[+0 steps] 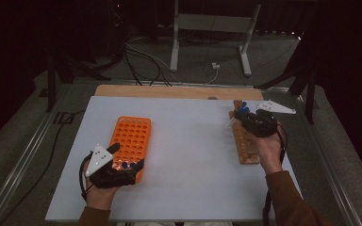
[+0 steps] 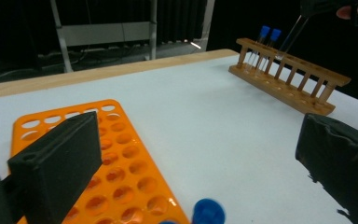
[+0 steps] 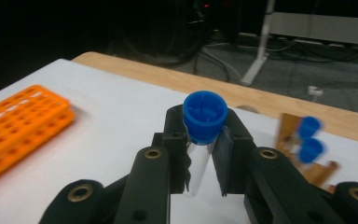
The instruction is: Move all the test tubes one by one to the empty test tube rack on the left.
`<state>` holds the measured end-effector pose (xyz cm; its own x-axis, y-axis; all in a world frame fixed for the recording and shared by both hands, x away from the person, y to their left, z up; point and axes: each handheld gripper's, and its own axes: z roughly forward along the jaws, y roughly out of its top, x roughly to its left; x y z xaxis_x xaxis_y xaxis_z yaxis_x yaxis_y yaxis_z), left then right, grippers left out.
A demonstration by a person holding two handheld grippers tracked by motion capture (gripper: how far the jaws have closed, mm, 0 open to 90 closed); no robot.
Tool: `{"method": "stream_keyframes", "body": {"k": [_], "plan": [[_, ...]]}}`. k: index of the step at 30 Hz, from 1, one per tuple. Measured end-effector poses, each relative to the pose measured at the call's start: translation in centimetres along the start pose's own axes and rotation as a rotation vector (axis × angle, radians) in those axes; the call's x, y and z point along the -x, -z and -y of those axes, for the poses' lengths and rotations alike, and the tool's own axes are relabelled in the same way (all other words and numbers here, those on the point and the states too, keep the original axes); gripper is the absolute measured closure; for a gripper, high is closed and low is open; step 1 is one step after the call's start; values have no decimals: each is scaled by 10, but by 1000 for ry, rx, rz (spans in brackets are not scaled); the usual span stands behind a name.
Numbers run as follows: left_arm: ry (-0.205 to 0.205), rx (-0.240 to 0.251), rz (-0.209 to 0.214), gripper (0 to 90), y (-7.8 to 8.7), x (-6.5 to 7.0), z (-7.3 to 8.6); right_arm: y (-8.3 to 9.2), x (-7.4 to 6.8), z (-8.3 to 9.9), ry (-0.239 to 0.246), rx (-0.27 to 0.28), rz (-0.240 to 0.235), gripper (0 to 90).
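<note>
While the right tool point(image 3: 204, 154) is gripping a clear plastic test tube with a blue cap point(image 3: 204, 122) just above the far end of the wooden tube rack point(image 1: 245, 143), the tube is risking to slip or tilt, because the pads are pinching it only just under the cap. The wooden rack is holding two more blue-capped tubes point(image 2: 268, 39) at its far end. The left tool point(image 2: 200, 163) is standing wide open over the near end of the orange plastic rack with many round holes point(image 1: 131, 141) on the white tabletop point(image 1: 188, 155), where one or two blue caps point(image 1: 126, 165) are showing.

Tube point(image 3: 199, 175) bottom perhaps hidden behind jaws
</note>
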<state>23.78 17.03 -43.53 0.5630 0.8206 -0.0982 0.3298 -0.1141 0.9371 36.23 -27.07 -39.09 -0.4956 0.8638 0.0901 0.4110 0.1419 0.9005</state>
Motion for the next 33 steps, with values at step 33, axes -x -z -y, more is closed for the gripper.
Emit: {"method": "stream_keyframes", "body": {"k": [33], "plan": [[-70,13,87,27,-36,58,-36,-15,-103,-1,109,-55,-241,768]]}}
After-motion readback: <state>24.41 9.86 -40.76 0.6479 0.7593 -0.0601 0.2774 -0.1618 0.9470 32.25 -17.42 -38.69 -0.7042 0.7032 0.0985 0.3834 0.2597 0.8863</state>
